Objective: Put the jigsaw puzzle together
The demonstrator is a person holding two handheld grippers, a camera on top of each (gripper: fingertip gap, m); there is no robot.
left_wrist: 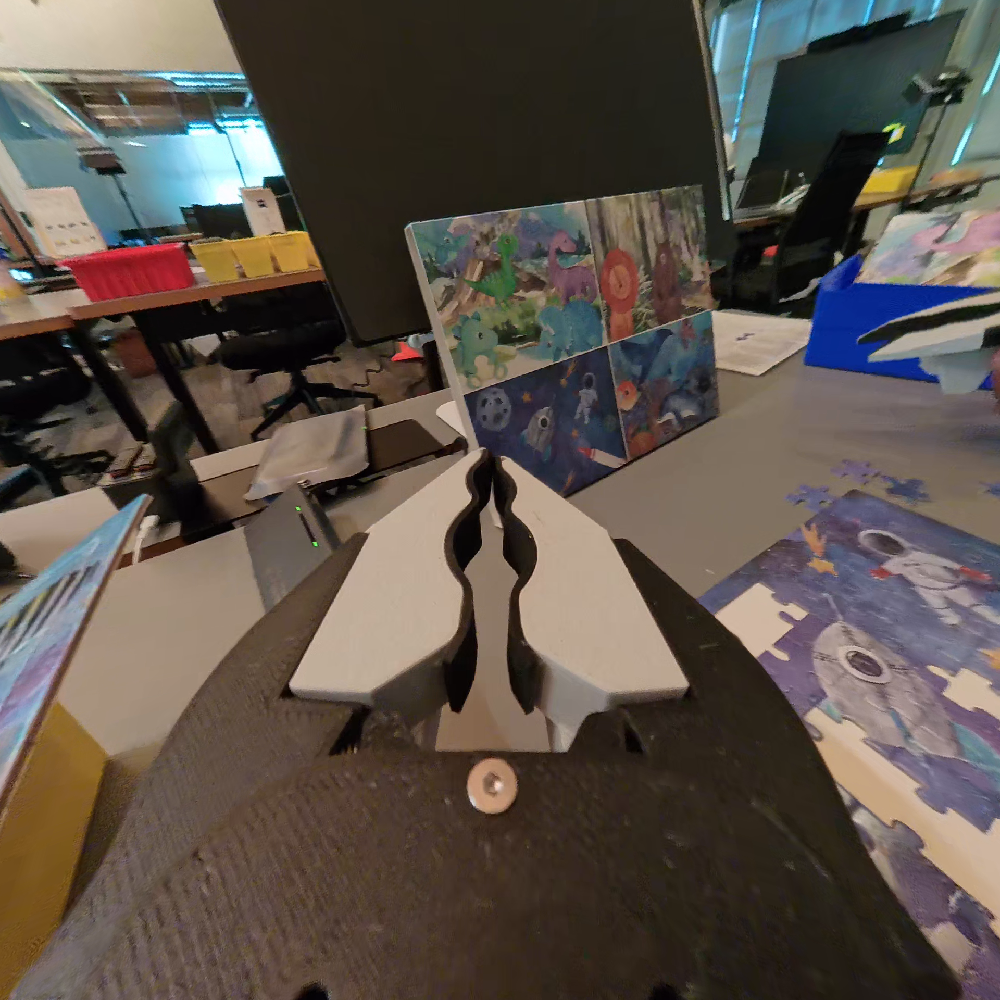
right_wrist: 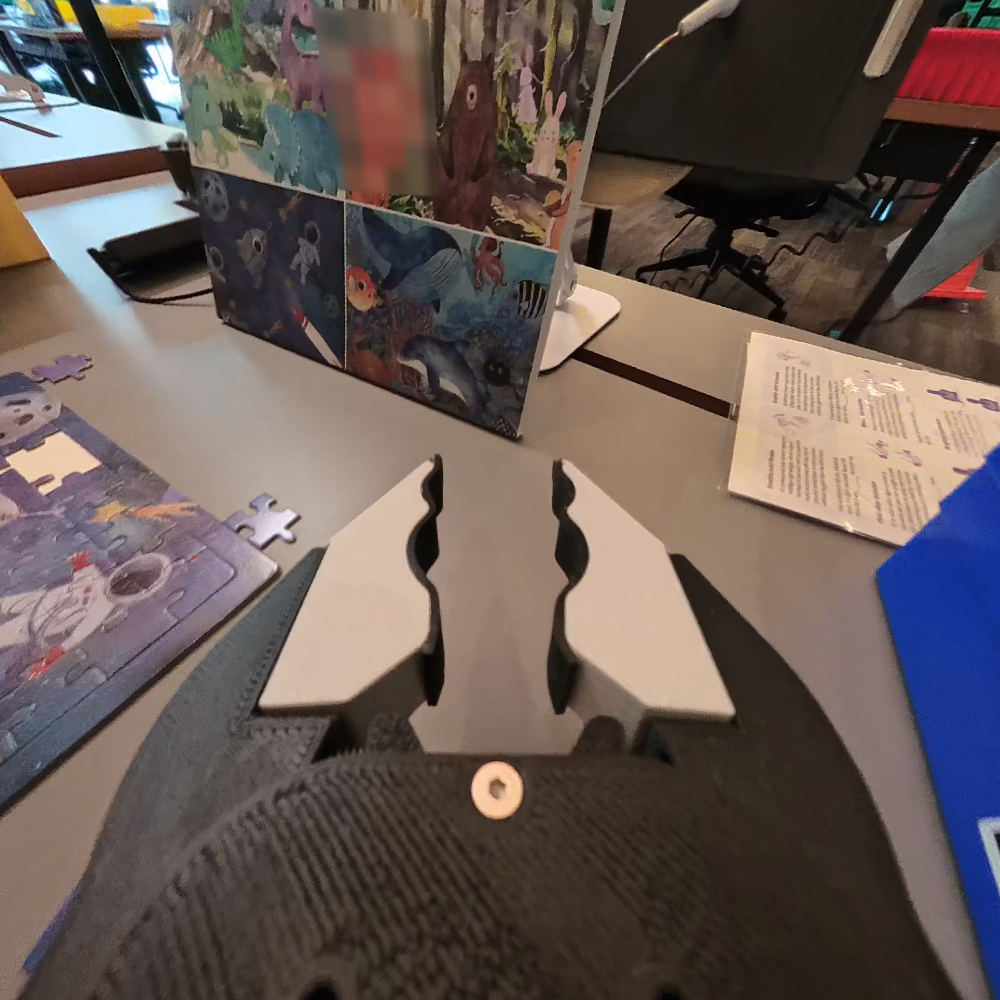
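Note:
The space jigsaw puzzle (left_wrist: 866, 622) lies partly assembled on the grey table (left_wrist: 730, 487), with white gaps where pieces are absent. It also shows at the left of the right wrist view (right_wrist: 81, 568). Loose purple pieces (left_wrist: 860, 471) lie beyond its far edge. One loose piece (right_wrist: 265, 522) lies by the puzzle's corner, another (right_wrist: 62, 368) farther back. My left gripper (left_wrist: 493, 459) is shut, tips touching, nothing between them, raised left of the puzzle. My right gripper (right_wrist: 495, 465) is open and empty over bare table, right of the puzzle. One of its fingers (left_wrist: 920, 335) shows at the far right.
A picture board (left_wrist: 568, 324) stands upright at the back of the table, and shows in the right wrist view (right_wrist: 379, 243). A blue bin (right_wrist: 952, 649) and a printed sheet (right_wrist: 844, 438) lie to the right. A yellow box (left_wrist: 43, 811) and a grey device (left_wrist: 292, 541) lie to the left. The loose piece (right_wrist: 265, 522) sits 12 cm or so from the ends of my right fingers. My left wrist view (left_wrist: 815, 494) looks at it from another angle.

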